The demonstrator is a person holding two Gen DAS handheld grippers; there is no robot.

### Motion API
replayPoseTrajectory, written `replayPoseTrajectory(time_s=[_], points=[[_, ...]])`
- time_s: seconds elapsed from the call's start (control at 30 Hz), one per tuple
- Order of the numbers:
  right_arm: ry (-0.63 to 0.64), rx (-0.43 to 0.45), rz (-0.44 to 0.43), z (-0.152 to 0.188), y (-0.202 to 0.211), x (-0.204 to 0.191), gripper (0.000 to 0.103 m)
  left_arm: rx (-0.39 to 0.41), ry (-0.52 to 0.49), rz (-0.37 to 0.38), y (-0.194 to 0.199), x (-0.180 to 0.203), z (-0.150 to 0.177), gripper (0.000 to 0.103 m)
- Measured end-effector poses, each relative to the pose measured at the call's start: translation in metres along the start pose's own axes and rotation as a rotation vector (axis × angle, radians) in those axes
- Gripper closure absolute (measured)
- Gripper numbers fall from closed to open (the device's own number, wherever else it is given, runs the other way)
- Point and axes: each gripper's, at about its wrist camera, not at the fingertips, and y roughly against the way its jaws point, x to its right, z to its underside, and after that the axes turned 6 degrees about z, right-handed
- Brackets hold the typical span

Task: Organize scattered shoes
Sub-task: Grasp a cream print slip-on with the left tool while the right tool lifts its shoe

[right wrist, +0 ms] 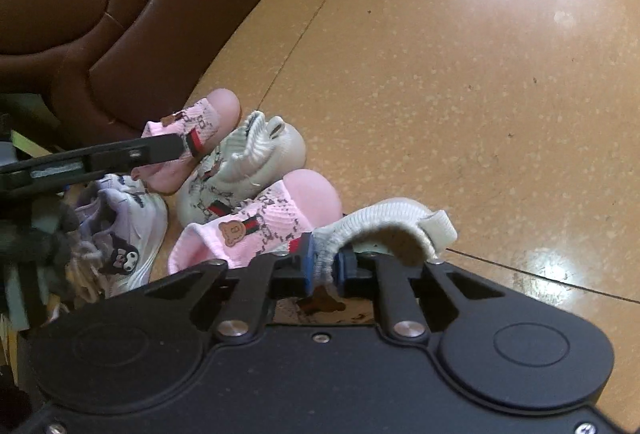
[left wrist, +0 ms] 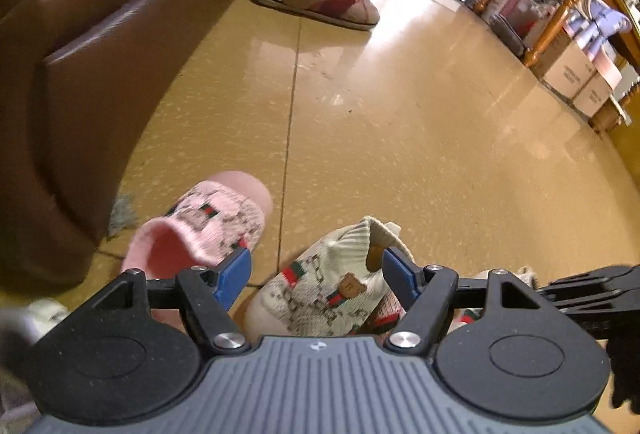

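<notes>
Right hand-held gripper [right wrist: 324, 268] clamped on knit collar of cream sock shoe [right wrist: 384, 224], just off the floor [right wrist: 480, 93]. Left hand-held gripper [left wrist: 316, 274] spread apart around second cream shoe [left wrist: 332, 286], pink shoe [left wrist: 208, 230] just left. Probably light, floppy knit; pinch collar or heel tab, not sole.

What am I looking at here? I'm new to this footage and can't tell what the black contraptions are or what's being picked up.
Each black device is a hand-held gripper a person carries; a camera on each looks along its two blue-padded fingers. The left hand-held gripper is open above a cream knit shoe on the tiled floor, beside a pink shoe near the brown sofa. The right hand-held gripper is shut on the collar of another cream shoe.
</notes>
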Motion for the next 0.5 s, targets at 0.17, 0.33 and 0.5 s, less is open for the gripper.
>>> replayPoseTrajectory(time_s=[0.17, 0.33, 0.5], points=[[0.058, -0.008, -0.007, -0.01, 0.022, -0.003, 0.099, -0.042, -0.146, -0.005, -0.013, 0.015, -0.009, 0.031], [0.144, -0.104, -0.023, -0.019, 0.035, -0.005, 0.099, -0.085, -0.237, -0.021, -0.027, 0.023, -0.013, 0.031], [0.144, -0.186, -0.066, -0.009, 0.032, -0.005, 0.099, -0.161, -0.268, -0.048, -0.036, 0.024, -0.012, 0.036]])
